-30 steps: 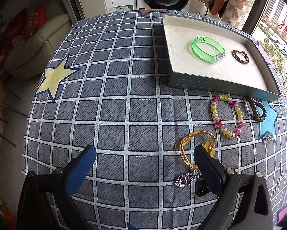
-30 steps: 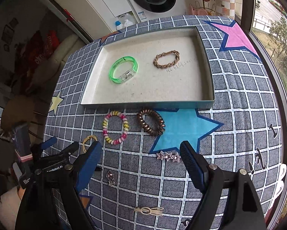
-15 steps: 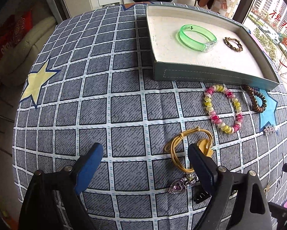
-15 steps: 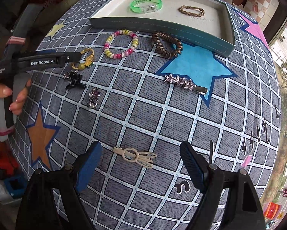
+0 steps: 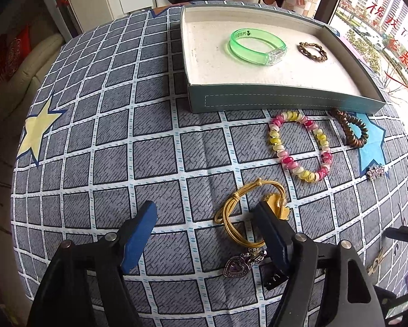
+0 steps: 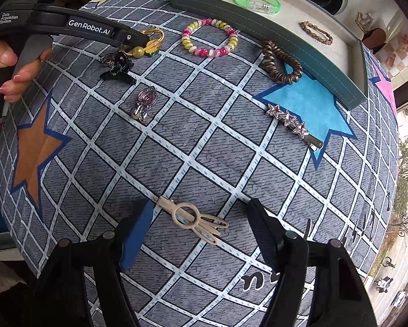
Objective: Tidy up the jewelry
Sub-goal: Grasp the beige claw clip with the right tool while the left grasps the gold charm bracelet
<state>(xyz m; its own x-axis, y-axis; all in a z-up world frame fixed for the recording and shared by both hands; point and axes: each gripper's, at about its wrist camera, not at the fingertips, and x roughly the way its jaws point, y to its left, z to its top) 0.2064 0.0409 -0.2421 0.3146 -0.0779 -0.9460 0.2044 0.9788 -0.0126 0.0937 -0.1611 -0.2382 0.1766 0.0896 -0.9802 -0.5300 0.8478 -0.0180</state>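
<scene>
Handling now: right tool (image 6: 198, 220) is lowered over the cream hair clip (image 6: 193, 219), its jaws apart and just been closing, with the clip between them but the pads not yet pressing on it.
Left tool: left tool (image 5: 204, 226) hangs over the gold cord bracelet (image 5: 244, 212), jaws apart and just been closing; the cord loop lies partly between them and one finger covers part of its gold charm; no grip yet.
Clip, where: flat on the checked cloth of the worktop (image 6: 217, 163), toward the near edge, well apart from the tray (image 6: 272, 30) at the far edge.
Clip, how it will handle: probably light, thin and stiff, and it lies flush on the cloth, so the pads may slide over it or pinch cloth with it.
Clip, where to hold: I would take it across the ringed middle, where it is widest, not by the thin prongs, which look as if they could bend or spring.
Gold cord, how it will handle: likely soft and limp; it should sag from the pads, with the charm swinging.
Gold cord, where to hold: at the knotted bundle or the charm, which give more to bite on.
Tray so far: green bangle (image 6: 257, 1) and braided bracelet (image 6: 317, 32) lie inside it.
Left outside: beaded bracelet (image 6: 209, 36), coil hair tie (image 6: 280, 62), star clip (image 6: 293, 124), heart pendant (image 6: 146, 102), black claw clip (image 6: 118, 72).
</scene>
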